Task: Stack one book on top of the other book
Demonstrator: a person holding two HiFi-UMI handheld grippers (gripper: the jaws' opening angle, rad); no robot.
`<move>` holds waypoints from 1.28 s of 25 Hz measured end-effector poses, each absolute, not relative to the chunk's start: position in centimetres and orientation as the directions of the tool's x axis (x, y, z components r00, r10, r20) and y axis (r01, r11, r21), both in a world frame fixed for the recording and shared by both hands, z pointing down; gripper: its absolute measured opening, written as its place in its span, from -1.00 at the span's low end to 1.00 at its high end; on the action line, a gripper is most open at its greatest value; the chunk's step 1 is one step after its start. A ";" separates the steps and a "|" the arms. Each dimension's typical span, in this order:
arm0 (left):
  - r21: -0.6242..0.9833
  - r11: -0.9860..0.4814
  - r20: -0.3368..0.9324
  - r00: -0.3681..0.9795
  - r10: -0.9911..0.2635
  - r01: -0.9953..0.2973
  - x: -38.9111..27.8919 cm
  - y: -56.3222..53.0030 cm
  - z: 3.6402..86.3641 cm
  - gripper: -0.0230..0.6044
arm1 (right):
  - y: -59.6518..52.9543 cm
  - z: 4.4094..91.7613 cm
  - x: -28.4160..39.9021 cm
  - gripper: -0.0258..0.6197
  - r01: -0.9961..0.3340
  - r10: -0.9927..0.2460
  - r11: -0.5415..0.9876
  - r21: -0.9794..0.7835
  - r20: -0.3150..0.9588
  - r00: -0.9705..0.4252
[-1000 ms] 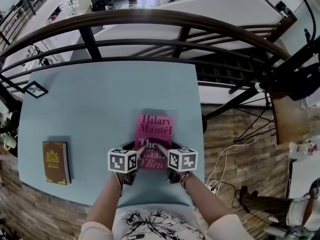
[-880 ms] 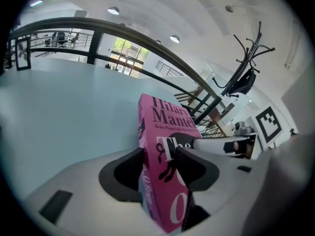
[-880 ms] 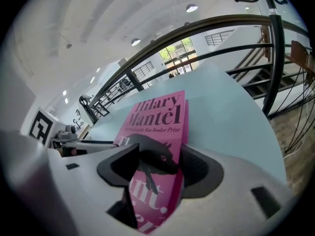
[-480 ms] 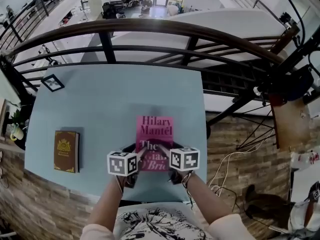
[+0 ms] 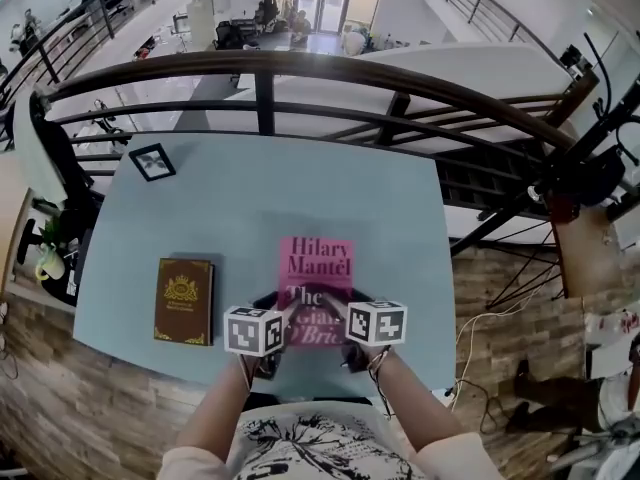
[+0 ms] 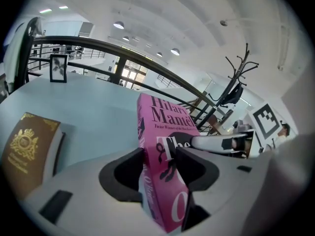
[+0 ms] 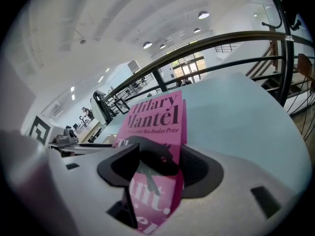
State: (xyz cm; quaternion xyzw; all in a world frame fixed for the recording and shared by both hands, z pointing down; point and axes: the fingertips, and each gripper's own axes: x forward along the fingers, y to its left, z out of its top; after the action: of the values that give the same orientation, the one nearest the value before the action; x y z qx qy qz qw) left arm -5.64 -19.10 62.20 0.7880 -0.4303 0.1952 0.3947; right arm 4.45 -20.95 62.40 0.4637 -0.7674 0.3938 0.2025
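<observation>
A pink book (image 5: 317, 273) is held by its near edge a little above the light blue table (image 5: 250, 198), gripped from both sides. My left gripper (image 5: 280, 310) is shut on its near left corner, and the jaws clamp the spine and cover of the pink book (image 6: 165, 132) in the left gripper (image 6: 160, 165) view. My right gripper (image 5: 338, 310) is shut on the near right corner, pads pressed on the pink book (image 7: 156, 114) in the right gripper (image 7: 156, 167) view. A brown book (image 5: 184, 301) with a gold crest lies flat to the left, also seen as the brown book (image 6: 27, 149).
A small framed picture (image 5: 152, 161) stands at the table's far left corner. A dark curved railing (image 5: 300, 68) runs behind the table. The table's near edge is just under my hands, and wooden floor with cables lies to the right.
Both grippers have carried the pink book leftward over the table, closer to the brown book, and slightly up. The grip on it looks unchanged.
</observation>
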 end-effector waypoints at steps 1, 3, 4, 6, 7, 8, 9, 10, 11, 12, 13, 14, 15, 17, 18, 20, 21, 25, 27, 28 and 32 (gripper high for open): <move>0.450 -0.317 0.648 0.549 -0.527 -0.835 -7.5 -18.9 61.9 -0.28 | -20.7 62.1 2.6 -0.17 -0.869 -0.557 0.263 -0.420 0.669 -0.492; 0.431 -0.311 0.657 0.531 -0.535 -0.847 -11.3 -18.5 61.2 -0.28 | -20.3 61.7 -1.0 -0.17 -0.867 -0.562 0.267 -0.420 0.663 -0.494; 0.422 -0.309 0.663 0.523 -0.536 -0.852 -13.2 -18.3 60.9 -0.28 | -20.0 61.5 -2.8 -0.17 -0.867 -0.564 0.269 -0.418 0.662 -0.494; 0.412 -0.313 0.665 0.517 -0.538 -0.856 -16.7 -17.9 60.5 -0.28 | -19.6 61.2 -6.2 -0.17 -0.868 -0.566 0.271 -0.417 0.660 -0.494; 0.410 -0.315 0.664 0.517 -0.540 -0.856 -18.5 -17.7 60.4 -0.28 | -19.5 61.1 -7.9 -0.17 -0.867 -0.568 0.271 -0.418 0.657 -0.495; 0.408 -0.315 0.664 0.516 -0.542 -0.857 -20.1 -17.6 60.3 -0.28 | -19.3 61.0 -9.6 -0.17 -0.866 -0.570 0.271 -0.420 0.654 -0.496; 0.406 -0.315 0.665 0.514 -0.542 -0.858 -21.7 -17.3 60.2 -0.28 | -19.0 61.0 -11.2 -0.17 -0.865 -0.572 0.272 -0.421 0.652 -0.497; 0.403 -0.315 0.666 0.511 -0.543 -0.859 -23.2 -17.0 60.2 -0.28 | -18.7 60.9 -12.8 -0.17 -0.864 -0.572 0.272 -0.423 0.651 -0.499; 0.400 -0.314 0.668 0.509 -0.544 -0.861 -24.7 -16.7 60.1 -0.28 | -18.5 60.9 -14.2 -0.17 -0.863 -0.572 0.273 -0.424 0.650 -0.500; 0.396 -0.314 0.669 0.506 -0.545 -0.863 -26.0 -16.5 60.1 -0.28 | -18.3 60.8 -15.6 -0.17 -0.862 -0.572 0.273 -0.427 0.648 -0.502; 0.393 -0.313 0.670 0.503 -0.546 -0.864 -27.4 -16.3 60.1 -0.28 | -18.1 60.8 -16.9 -0.17 -0.861 -0.572 0.274 -0.429 0.647 -0.504; 0.391 -0.312 0.673 0.500 -0.545 -0.866 -28.7 -16.2 60.1 -0.28 | -18.0 60.9 -18.3 -0.17 -0.859 -0.570 0.276 -0.430 0.646 -0.507; 0.389 -0.310 0.676 0.497 -0.544 -0.868 -30.1 -16.1 60.2 -0.28 | -17.9 61.0 -19.6 -0.17 -0.858 -0.568 0.279 -0.431 0.647 -0.509; 0.389 -0.304 0.682 0.493 -0.540 -0.870 -32.6 -15.8 60.5 -0.28 | -17.7 61.3 -22.0 -0.17 -0.859 -0.560 0.284 -0.426 0.654 -0.509; 0.390 -0.300 0.683 0.492 -0.539 -0.870 -33.6 -15.7 60.6 -0.28 | -17.7 61.5 -23.0 -0.17 -0.860 -0.555 0.285 -0.423 0.659 -0.508; 0.394 -0.290 0.686 0.489 -0.539 -0.872 -35.5 -15.6 61.0 -0.28 | -17.7 61.9 -24.9 -0.17 -0.859 -0.543 0.291 -0.422 0.666 -0.511; 0.397 -0.283 0.688 0.487 -0.538 -0.873 -36.3 -15.6 61.2 -0.28 | -17.7 62.1 -25.7 -0.17 -0.858 -0.537 0.294 -0.421 0.670 -0.512; 0.413 -0.252 0.698 0.481 -0.530 -0.875 -39.0 -15.9 62.4 -0.28 | -18.2 63.3 -28.6 -0.17 -0.852 -0.499 0.306 -0.425 0.690 -0.524; 0.425 -0.240 0.702 0.485 -0.522 -0.873 -39.9 -15.9 63.2 -0.28 | -18.3 64.1 -29.5 -0.17 -0.852 -0.483 0.306 -0.425 0.702 -0.523; 0.431 -0.238 0.703 0.490 -0.516 -0.870 -40.2 -15.8 63.6 -0.28 | -18.3 64.5 -29.8 -0.17 -0.853 -0.478 0.303 -0.425 0.707 -0.521; 0.436 -0.243 0.715 0.498 -0.491 -0.866 -41.0 -15.8 65.2 -0.27 | -18.0 66.2 -30.8 -0.17 -0.856 -0.454 0.274 -0.438 0.726 -0.517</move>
State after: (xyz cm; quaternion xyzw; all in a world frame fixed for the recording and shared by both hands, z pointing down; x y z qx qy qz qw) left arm -40.98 -15.82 65.21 0.7562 -0.4487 0.2233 0.4207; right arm -30.76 -17.96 66.20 0.4301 -0.7617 0.4219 0.2382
